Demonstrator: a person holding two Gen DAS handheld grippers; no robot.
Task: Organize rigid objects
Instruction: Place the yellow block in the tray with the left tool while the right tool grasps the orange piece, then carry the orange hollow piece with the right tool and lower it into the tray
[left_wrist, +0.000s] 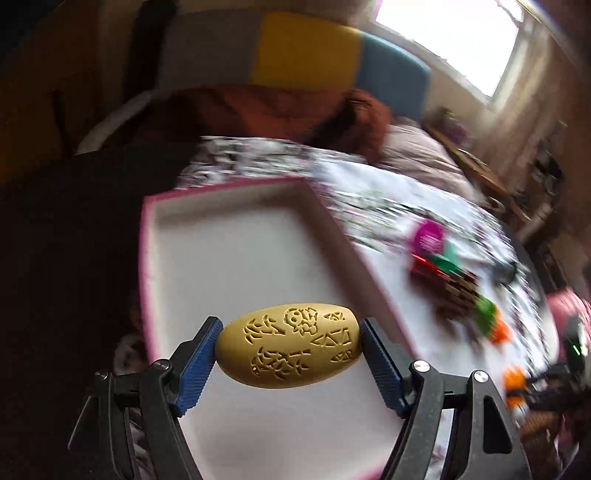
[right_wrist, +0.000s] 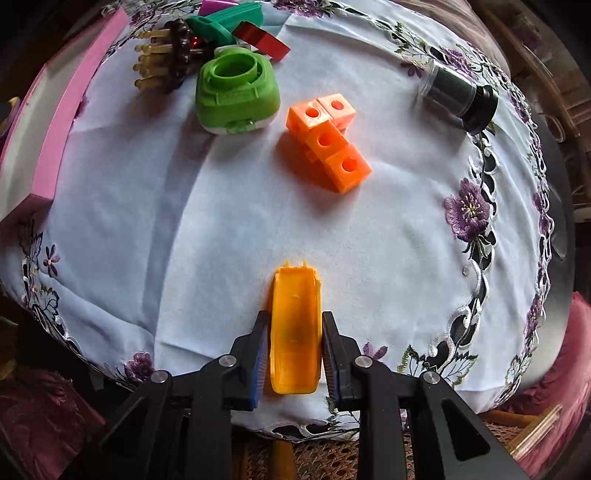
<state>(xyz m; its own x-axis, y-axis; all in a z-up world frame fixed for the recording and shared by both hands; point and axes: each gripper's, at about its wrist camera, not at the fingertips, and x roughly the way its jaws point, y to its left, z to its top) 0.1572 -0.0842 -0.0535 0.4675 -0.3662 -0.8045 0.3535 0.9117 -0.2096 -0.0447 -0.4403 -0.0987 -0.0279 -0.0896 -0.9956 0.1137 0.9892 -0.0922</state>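
My left claw (left_wrist: 290, 347) has the yellow carved egg (left_wrist: 289, 345) pinched end to end between its blue pads (left_wrist: 197, 363), jaws spread wide around its length, and the egg hangs over the white floor of the pink-rimmed box (left_wrist: 236, 258), near the box's near end. Its shell is cut with small openwork figures. The box sits on the embroidered white cloth (left_wrist: 388, 206), and past its right wall a blurred heap of coloured pieces lies on that cloth; I can't tell them apart from this side. My right claw (right_wrist: 294, 343) is closed narrow on a translucent orange plastic piece (right_wrist: 295, 328), the pads pressing its two long sides, and the piece lies lengthwise on the cloth near the table's front edge, pointing away from me. Further out on the cloth, a block of orange cubes with round holes (right_wrist: 328, 140) lies well apart from the held piece. To its left sits a green and white plastic housing with a round opening on top (right_wrist: 236, 96), and behind that, touching one another, a dark brown brush with amber bristles (right_wrist: 166, 59), a darker green piece (right_wrist: 221, 24) and a red shiny strip (right_wrist: 264, 40). Off to the right, near the flowered border, a dark cylinder with a clear end (right_wrist: 458, 98) lies on its side. The pink box wall (right_wrist: 62, 114) runs along the left edge of the right view
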